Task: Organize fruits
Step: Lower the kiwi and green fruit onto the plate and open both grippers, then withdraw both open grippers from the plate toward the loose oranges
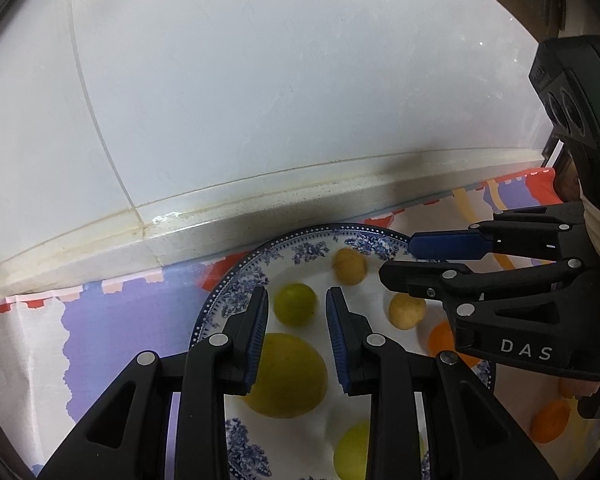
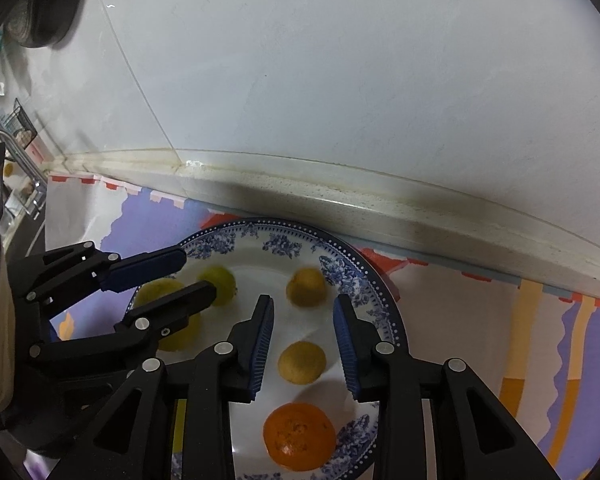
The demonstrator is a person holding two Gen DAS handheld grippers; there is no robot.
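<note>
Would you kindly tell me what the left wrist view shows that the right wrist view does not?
Only the left wrist view: a second orange fruit off the plate, on the patterned cloth. Only the right wrist view: a metal faucet and wire rack. Both: the blue-and-white floral plate and both open grippers.

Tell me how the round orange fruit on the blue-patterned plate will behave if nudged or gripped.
The round orange fruit would probably roll freely, lying loose on the smooth glazed blue-patterned plate. Its dimpled peel likely gives ribbed pads some purchase. It probably yields slightly, so a gentle squeeze seems wise.
</note>
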